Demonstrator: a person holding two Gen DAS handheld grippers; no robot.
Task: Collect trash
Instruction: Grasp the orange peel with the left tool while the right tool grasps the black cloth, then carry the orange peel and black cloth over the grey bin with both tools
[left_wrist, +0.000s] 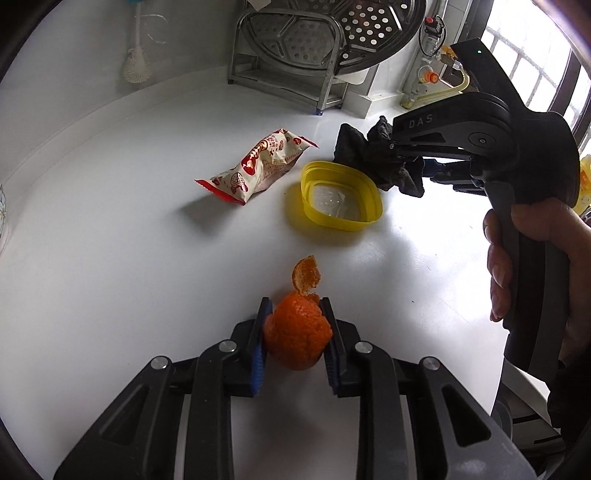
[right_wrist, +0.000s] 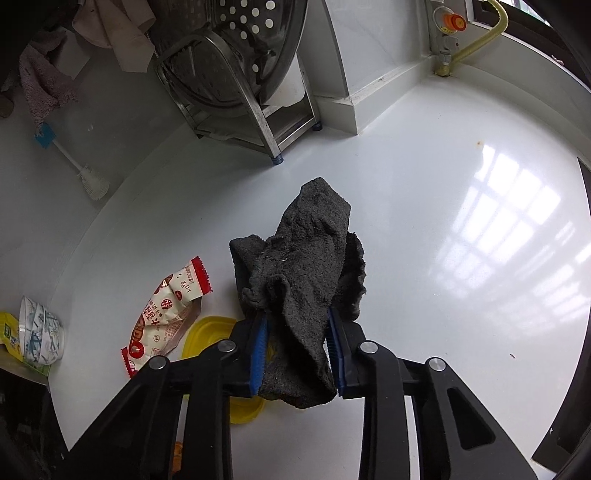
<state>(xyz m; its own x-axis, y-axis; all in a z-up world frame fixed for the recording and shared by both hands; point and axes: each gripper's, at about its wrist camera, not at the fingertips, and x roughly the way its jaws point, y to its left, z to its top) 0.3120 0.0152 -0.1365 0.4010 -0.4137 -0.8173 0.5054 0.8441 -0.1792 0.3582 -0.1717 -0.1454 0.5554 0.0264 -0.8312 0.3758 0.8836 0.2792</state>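
Left wrist view: left gripper (left_wrist: 295, 314) is clamping an orange peel (left_wrist: 297, 338), while right gripper (right_wrist: 297, 325) is gripping a dark cloth (right_wrist: 306, 266) beside a yellow lid (left_wrist: 340, 195).

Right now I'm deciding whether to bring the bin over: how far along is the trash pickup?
Nothing looks binned yet; no bin shows. In hand: the left claw grips the orange peel, and the right claw is shut on the dark cloth. Left on the counter: the snack wrapper and the yellow lid.
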